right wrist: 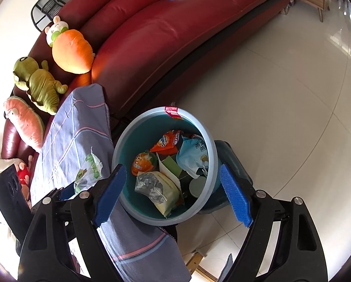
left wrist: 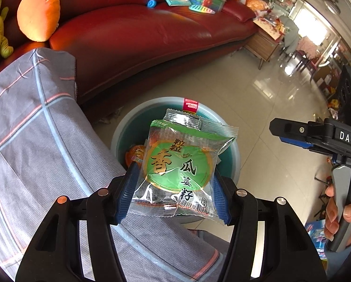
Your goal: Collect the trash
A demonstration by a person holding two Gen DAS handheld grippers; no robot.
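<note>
- Left wrist view: the left gripper (left wrist: 173,196) is clenched on a green snack packet (left wrist: 181,164), its blue pads pressing both side edges of the wrapper.
- The packet hangs above the near rim of the round bin (left wrist: 232,150), covering much of the bin's mouth; an orange wrapper (left wrist: 134,155) shows inside to its left.
- A checked grey cloth (left wrist: 46,136) covers the surface left of the bin; the red sofa (left wrist: 133,35) stands behind, with a carrot plush (left wrist: 39,11) on it.
- The right gripper (left wrist: 293,131) enters from the right edge, a hand (left wrist: 340,213) on its handle; its jaw state cannot be told here.
- Right wrist view: the right gripper (right wrist: 173,192) stands released, jaws wide apart and nothing between the pads, poised over the bin (right wrist: 128,138).
- The bin holds several wrappers, among them an orange sachet (right wrist: 167,142) and a pale green packet (right wrist: 166,192).
- The green snack packet (right wrist: 90,171) and left gripper appear at left, beside the bin over the cloth (right wrist: 76,129).
</note>
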